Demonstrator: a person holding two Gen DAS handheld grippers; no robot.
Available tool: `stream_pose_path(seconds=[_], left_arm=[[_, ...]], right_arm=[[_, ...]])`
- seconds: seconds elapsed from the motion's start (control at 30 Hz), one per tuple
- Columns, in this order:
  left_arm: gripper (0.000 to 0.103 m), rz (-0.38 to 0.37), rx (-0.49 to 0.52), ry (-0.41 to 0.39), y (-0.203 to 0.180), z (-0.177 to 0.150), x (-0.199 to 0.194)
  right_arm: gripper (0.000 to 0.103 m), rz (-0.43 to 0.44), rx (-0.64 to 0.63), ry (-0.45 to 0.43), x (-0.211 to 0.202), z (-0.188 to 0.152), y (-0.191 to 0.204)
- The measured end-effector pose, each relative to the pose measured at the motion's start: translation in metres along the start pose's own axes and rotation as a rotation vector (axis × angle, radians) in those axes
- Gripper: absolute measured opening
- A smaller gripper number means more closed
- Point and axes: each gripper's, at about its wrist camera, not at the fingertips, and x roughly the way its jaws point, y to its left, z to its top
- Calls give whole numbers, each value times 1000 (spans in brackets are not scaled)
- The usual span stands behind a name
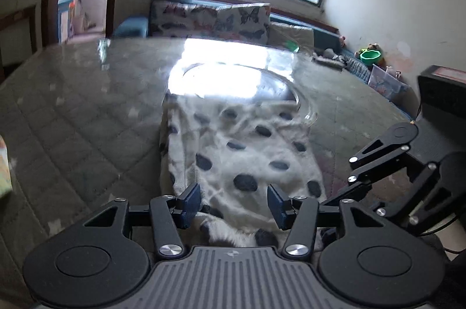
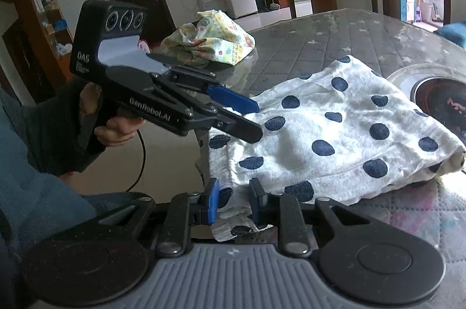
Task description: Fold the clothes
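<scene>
A white garment with dark blue dots (image 1: 244, 152) lies partly folded on the glass-topped table (image 1: 72, 111); it also shows in the right wrist view (image 2: 335, 134). My left gripper (image 1: 234, 204) is open, its jaws on either side of the garment's near edge, and it shows from the side in the right wrist view (image 2: 247, 117). My right gripper (image 2: 234, 200) is partly open, with the garment's near corner between its jaws. Its linkage shows in the left wrist view (image 1: 387, 160).
A crumpled pastel patterned cloth (image 2: 209, 41) lies on the table's far side. A round dark cooktop (image 2: 439, 102) is set in the table by the garment. A sofa with butterfly cushions (image 1: 215, 21) stands beyond the table.
</scene>
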Motion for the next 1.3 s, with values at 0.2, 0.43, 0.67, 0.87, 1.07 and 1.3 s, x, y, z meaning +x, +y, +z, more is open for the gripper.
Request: stream_pose_path(seconds=[0.2, 0.43, 0.67, 0.87, 1.07, 1.3], left_arm=[[58, -65, 31, -59, -22, 11, -10], [58, -59, 2, 37, -17, -6, 15], [58, -65, -25, 55, -9, -10, 18], [58, -74, -40, 66, -4, -12, 18], [60, -78, -38, 64, -4, -12, 19], [61, -77, -37, 61, -4, -15, 19]], right_arm=[[23, -9, 73, -46, -26, 12, -15], [23, -205, 103, -102, -43, 30, -58], [23, -291, 179, -101, -13, 41, -108], [17, -365, 239, -64, -1, 27, -137], [18, -412, 212, -68, -4, 28, -139], [19, -328, 124, -66, 10, 57, -121]])
